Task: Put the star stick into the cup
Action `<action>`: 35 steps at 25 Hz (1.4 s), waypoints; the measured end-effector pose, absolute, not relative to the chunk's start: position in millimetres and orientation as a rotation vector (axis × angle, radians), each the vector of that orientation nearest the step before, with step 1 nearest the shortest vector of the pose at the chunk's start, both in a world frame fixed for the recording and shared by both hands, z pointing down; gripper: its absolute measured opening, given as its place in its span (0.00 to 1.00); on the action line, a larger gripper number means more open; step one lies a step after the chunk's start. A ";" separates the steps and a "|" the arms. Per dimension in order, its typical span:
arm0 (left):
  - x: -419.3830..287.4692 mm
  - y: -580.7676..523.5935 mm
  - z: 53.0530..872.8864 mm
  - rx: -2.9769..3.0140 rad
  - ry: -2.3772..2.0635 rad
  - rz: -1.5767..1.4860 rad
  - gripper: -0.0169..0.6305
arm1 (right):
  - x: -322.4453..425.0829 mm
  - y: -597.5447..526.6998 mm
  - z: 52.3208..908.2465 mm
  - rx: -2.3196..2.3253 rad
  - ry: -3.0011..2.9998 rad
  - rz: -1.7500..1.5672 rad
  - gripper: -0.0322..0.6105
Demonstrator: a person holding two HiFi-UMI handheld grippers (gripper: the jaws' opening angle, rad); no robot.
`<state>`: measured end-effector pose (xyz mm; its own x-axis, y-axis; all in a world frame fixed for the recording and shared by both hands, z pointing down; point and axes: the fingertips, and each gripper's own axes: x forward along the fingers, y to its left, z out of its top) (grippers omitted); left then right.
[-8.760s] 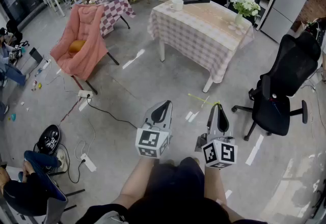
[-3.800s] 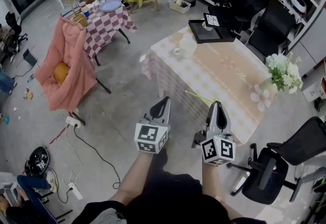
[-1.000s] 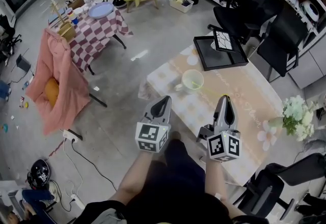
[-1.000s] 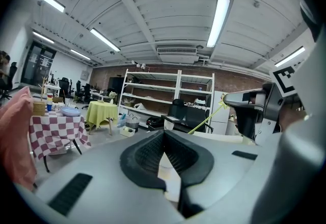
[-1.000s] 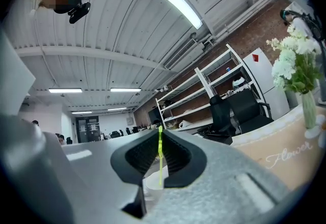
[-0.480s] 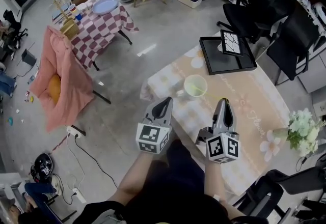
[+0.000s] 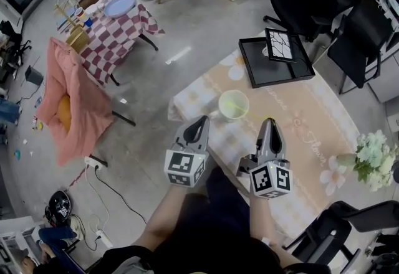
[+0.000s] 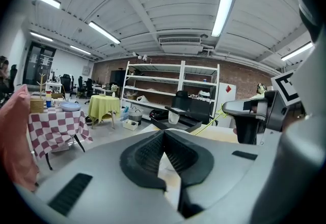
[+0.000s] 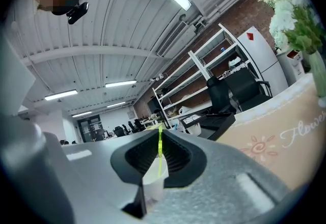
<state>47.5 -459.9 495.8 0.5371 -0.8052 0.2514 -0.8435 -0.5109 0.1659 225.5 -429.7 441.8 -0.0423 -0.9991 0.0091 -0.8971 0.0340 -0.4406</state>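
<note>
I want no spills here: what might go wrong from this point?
1. The right gripper pinches the thin star stick near one end, so its far tip may waver and miss the cup.
2. The cup stands not far from the table edge; a nudge from the stick might tip it.

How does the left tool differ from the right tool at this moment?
The right tool pinches a thin yellow-green stick; the left tool holds nothing. The left tool's marker cube bears a different pattern from the right tool's. Both are grey, with jaws closed.
</note>
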 end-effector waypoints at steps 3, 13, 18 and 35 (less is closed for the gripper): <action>49.4 -461.7 496.3 2.513 -1.374 0.211 0.04 | 224.6 -431.0 445.0 -1.903 2.001 -0.519 0.08; 52.5 -464.4 497.9 2.515 -1.371 0.216 0.04 | 240.4 -432.1 454.0 -1.919 1.908 -0.595 0.08; 54.6 -465.0 498.9 2.520 -1.359 0.218 0.04 | 241.1 -432.0 454.5 -1.926 1.905 -0.596 0.08; 60.8 -463.6 500.9 2.527 -1.332 0.216 0.04 | 248.9 -430.6 453.4 -1.969 1.890 -0.571 0.18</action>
<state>60.8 -463.6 500.9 0.5650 -0.7839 0.2575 -0.8251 -0.5381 0.1723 248.9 -430.6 453.4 0.0287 -0.9986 0.0455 -0.8569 -0.0480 -0.5133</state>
